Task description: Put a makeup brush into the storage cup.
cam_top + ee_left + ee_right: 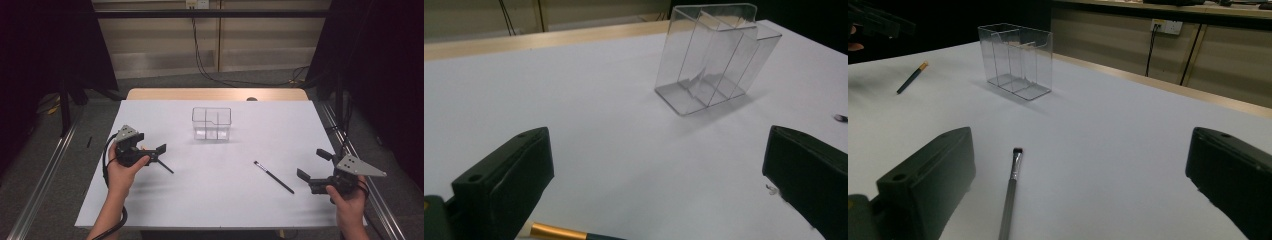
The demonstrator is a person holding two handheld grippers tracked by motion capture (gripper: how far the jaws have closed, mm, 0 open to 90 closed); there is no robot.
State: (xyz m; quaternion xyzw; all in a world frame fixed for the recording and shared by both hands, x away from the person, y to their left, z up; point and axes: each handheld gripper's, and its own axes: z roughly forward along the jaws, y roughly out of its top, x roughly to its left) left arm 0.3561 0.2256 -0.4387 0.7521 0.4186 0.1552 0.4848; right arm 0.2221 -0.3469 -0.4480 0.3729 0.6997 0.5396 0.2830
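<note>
Nearest the person, the right hand-held gripper point(313, 177) sits low over the right edge of the desk point(215, 200) with its jaws wide apart and nothing between them. Just ahead of it lies a slim makeup brush point(273, 177) flat on the white surface, bristle end pointing away from the person. The risk here is the handle's thinness — if the jaws come down off-centre or too high, the brush could roll or skate along the smooth desk instead of being caught.

On the other side, the left hand-held gripper point(159, 151) also stands open and empty. A dark pencil-like stick with a gold band point(164, 166) lies directly under and just in front of it; in the left gripper view its gold end point(558, 232) peeks out at the bottom, between the jaws but not pinched. Closing too soon would likely nip only the tip and flick it away.

Farther back, mid-desk, the clear divided holder point(211, 123) stands upright and empty. It looks light — a long tool dropped in at a slant, or a jaw bumping the rim, could tip or shove it.
</note>
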